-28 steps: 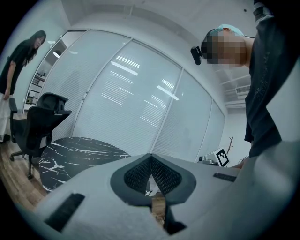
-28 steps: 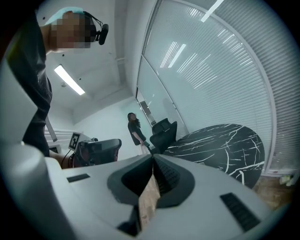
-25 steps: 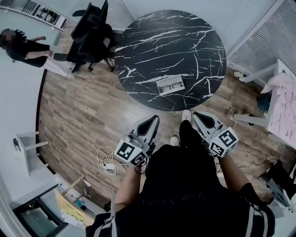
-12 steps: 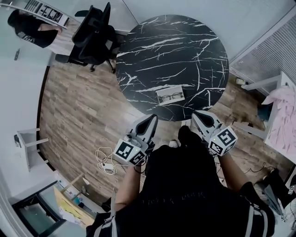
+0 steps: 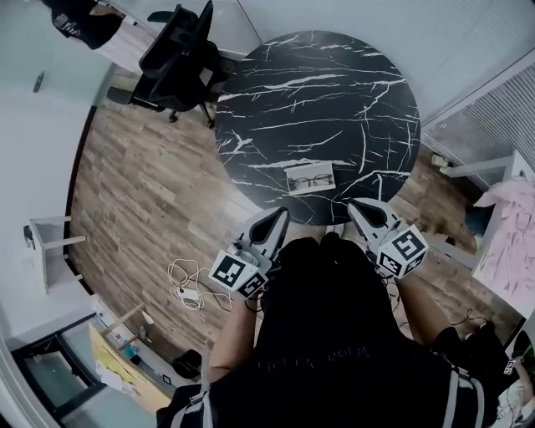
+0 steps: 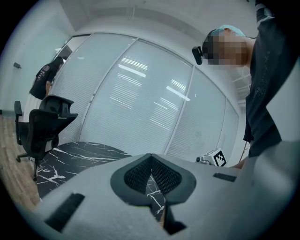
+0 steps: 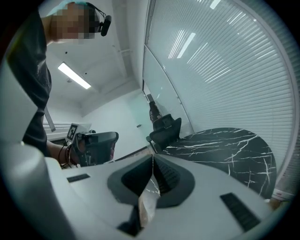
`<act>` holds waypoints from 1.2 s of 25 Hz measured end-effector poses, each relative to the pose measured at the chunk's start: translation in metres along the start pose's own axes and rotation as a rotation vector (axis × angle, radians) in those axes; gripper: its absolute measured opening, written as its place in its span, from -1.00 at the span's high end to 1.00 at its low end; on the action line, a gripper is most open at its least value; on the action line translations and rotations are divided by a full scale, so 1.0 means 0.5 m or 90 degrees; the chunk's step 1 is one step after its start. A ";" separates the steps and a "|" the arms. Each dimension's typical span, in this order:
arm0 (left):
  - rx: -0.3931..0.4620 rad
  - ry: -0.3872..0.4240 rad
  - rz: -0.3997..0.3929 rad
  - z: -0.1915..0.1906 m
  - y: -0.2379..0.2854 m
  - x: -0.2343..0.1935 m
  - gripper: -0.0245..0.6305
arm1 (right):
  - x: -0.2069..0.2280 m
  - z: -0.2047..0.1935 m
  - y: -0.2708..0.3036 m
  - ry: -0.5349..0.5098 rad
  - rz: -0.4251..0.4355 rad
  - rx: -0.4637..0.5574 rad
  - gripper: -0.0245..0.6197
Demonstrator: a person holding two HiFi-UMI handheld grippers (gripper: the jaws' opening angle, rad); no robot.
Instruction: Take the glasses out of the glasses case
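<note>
The wooden floor fills the left of the head view. Its near part is hidden by the wearer's dark-clothed body. The round black marble table stands far and centre, all of its rim in sight, with bare top on every side of the one thing on it. At its far left edge stands a black office chair. Beyond that, a second person is cut off by the top of the frame.

The left gripper hangs over the floor just short of the table's near edge. Its own view shows the fingertips pressed together with nothing between them. The right gripper sits at that same near rim, well apart from the left. Its tips are likewise closed on nothing.

The glasses case lies flat on the table just inside the near edge, farther off than both grippers and between their lines. Its long axis runs left to right, slightly tilted. The glasses lie inside along that axis, small and faint. A tangle of cable lies on the floor at near left.
</note>
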State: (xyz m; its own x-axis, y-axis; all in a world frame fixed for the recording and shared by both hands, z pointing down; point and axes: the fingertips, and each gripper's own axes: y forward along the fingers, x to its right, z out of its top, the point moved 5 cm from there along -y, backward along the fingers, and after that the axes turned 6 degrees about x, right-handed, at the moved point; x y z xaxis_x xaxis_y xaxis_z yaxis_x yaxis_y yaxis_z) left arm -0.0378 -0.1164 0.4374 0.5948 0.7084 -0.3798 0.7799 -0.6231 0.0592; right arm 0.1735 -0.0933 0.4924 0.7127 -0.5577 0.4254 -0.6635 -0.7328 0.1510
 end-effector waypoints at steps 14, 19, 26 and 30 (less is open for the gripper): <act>-0.048 0.001 -0.005 -0.050 -0.007 -0.043 0.87 | -0.007 -0.029 0.070 -0.095 0.017 -0.102 0.83; -0.062 -0.005 -0.008 -0.065 -0.011 -0.068 0.87 | -0.001 -0.063 0.114 -0.139 0.025 -0.160 0.82; -0.072 -0.014 -0.009 -0.074 -0.018 -0.104 0.87 | 0.013 -0.108 0.177 -0.175 0.037 -0.227 0.82; -0.080 -0.018 -0.011 -0.083 -0.021 -0.125 0.87 | 0.022 -0.135 0.203 -0.192 0.038 -0.264 0.82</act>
State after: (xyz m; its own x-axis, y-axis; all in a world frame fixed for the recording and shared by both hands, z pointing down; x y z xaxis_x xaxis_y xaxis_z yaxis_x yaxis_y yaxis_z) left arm -0.0749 -0.1403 0.4990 0.5771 0.7074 -0.4081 0.8089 -0.5637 0.1668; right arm 0.0987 -0.1478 0.5725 0.6640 -0.7264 0.1772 -0.6959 -0.5138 0.5017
